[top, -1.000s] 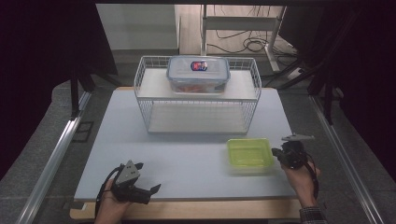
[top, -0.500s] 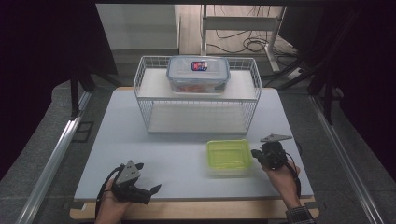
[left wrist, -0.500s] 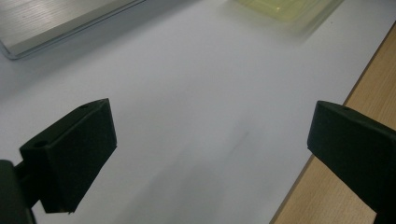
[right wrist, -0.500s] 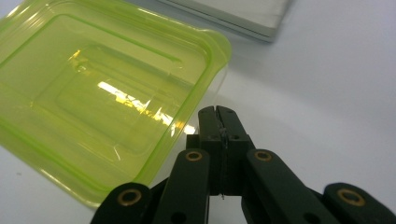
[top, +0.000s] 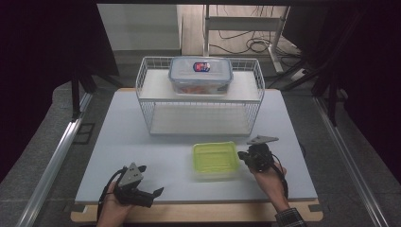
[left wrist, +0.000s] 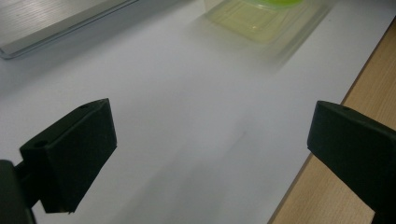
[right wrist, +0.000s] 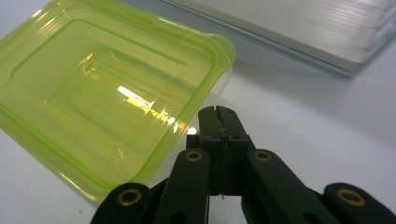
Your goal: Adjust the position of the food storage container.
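Dim room, grey floor (top: 42,161), cables (top: 255,45) behind the table (top: 123,142).

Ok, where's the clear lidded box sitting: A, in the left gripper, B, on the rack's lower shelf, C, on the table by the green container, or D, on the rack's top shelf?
D: the box rests on the top shelf of the wire rack.

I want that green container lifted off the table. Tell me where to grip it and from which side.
Grip the green container by its protruding rim, at the right edge facing the right hand-held gripper. It is low and wide, likely too broad to span; the thin lip overhangs the wall, so jaws can close above and below it. Come in level from the right.
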`<action>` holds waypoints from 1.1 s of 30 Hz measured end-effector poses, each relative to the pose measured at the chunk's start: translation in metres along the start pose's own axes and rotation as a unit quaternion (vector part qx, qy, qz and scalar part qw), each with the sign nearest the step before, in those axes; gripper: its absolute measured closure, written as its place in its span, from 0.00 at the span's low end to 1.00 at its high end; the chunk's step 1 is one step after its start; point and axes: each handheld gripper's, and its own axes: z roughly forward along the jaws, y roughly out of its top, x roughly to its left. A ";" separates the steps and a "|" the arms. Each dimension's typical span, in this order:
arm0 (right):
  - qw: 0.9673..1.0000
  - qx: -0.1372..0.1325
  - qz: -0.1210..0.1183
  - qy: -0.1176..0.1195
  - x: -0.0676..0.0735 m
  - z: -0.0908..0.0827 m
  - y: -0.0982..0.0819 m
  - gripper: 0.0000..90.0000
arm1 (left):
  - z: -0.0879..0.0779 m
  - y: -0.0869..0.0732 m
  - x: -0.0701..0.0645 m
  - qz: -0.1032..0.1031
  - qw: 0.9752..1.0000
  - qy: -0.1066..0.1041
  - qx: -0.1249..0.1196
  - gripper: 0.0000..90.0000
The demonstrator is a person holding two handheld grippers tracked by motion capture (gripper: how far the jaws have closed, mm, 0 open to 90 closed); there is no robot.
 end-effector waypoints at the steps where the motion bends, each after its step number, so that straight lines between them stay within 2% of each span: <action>1: 1.000 0.000 -0.003 0.002 0.003 0.002 0.001 1.00 | 0.000 0.000 0.000 0.000 1.000 0.000 0.000 0.02; 8: 1.000 -0.006 -0.015 0.013 0.020 0.010 0.005 1.00 | 0.001 0.000 -0.001 0.001 1.000 -0.003 0.000 0.02; 14: 0.999 -0.009 -0.029 0.024 0.026 0.012 0.006 0.99 | 0.000 0.000 -0.001 0.002 1.000 -0.002 0.001 0.02; 23: 0.999 -0.040 -0.021 0.009 0.016 -0.002 0.001 0.74 | -0.001 -0.001 0.000 0.002 1.000 -0.002 0.001 0.02; 26: 0.999 -0.049 -0.018 0.005 0.015 -0.007 -0.001 0.62 | -0.001 -0.001 0.000 0.001 1.000 -0.002 0.001 0.02; 31: 0.998 -0.057 -0.034 0.001 0.013 -0.012 -0.006 0.37 | -0.001 -0.001 0.000 0.001 1.000 -0.002 0.002 0.02; 33: 0.997 -0.059 -0.042 0.000 0.012 -0.013 -0.008 0.31 | -0.001 -0.001 0.000 0.002 1.000 -0.002 0.003 0.02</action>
